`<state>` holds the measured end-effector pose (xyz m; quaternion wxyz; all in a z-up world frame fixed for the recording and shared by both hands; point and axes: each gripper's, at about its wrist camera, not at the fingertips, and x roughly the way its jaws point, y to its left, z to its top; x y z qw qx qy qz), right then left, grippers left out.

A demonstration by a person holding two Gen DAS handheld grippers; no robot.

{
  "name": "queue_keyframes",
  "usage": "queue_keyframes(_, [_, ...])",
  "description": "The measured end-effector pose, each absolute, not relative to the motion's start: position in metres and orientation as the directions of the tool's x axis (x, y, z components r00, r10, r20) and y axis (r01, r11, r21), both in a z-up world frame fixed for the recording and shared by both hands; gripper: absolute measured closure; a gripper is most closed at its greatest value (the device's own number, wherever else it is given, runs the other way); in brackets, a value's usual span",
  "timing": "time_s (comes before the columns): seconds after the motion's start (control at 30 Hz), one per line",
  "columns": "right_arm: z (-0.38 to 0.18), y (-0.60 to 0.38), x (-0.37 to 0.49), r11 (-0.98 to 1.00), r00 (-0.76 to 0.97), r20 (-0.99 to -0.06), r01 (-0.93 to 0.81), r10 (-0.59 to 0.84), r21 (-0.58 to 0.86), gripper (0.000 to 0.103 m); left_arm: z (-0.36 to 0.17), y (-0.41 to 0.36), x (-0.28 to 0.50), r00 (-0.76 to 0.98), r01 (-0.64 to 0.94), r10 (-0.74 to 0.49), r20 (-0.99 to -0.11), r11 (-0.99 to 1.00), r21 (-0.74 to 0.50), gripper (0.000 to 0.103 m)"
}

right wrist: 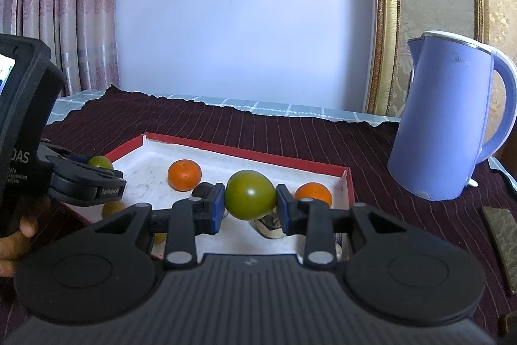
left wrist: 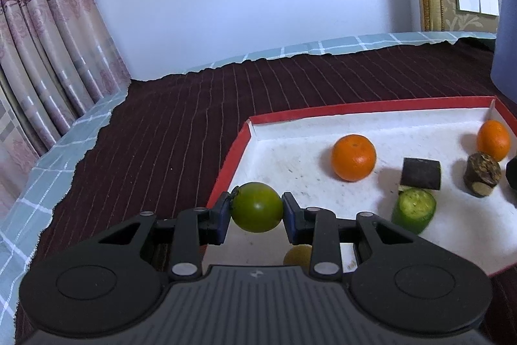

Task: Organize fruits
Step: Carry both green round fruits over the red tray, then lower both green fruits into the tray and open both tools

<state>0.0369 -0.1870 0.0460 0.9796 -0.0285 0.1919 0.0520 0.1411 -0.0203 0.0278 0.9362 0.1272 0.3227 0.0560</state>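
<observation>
My left gripper (left wrist: 257,209) is shut on a small green tomato (left wrist: 257,206), held over the near left rim of the red-edged white tray (left wrist: 290,117). My right gripper (right wrist: 249,202) is shut on a larger green tomato (right wrist: 250,194) above the tray (right wrist: 258,156). Inside the tray lie two oranges (left wrist: 353,162) (left wrist: 492,139), a dark cylinder (left wrist: 420,173), a cut green piece (left wrist: 413,210) and a brown knobbly piece (left wrist: 481,178). The right wrist view shows the left gripper (right wrist: 97,170) with its tomato (right wrist: 100,163) at the tray's left corner, and both oranges (right wrist: 184,175) (right wrist: 313,193).
A lilac electric kettle (right wrist: 449,118) stands on the dark striped cloth (left wrist: 194,125) to the right of the tray. A yellowish fruit (left wrist: 297,254) shows beneath the left gripper. Curtains (left wrist: 48,37) hang at the left, a white wall behind. A hand (right wrist: 19,235) holds the left gripper.
</observation>
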Motion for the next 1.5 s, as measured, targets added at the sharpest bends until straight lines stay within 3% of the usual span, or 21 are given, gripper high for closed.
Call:
queue_keyframes(1.17, [0.032, -0.199, 0.113, 1.000, 0.892, -0.453, -0.019, 0.006, -0.025, 0.072, 0.018, -0.020, 0.179, 0.781, -0.026, 0.208, -0.589, 0.953, 0.302, 0.070])
queue_keyframes(1.3, [0.031, -0.199, 0.113, 1.000, 0.892, -0.452, -0.012, -0.001, -0.027, 0.057, 0.018, -0.020, 0.180, 0.778, -0.029, 0.211, -0.591, 0.953, 0.302, 0.070])
queue_keyframes(1.5, [0.030, -0.199, 0.113, 0.999, 0.893, -0.451, -0.017, 0.003, -0.027, 0.056, 0.017, -0.020, 0.181, 0.773, -0.031, 0.214, -0.597, 0.953, 0.303, 0.070])
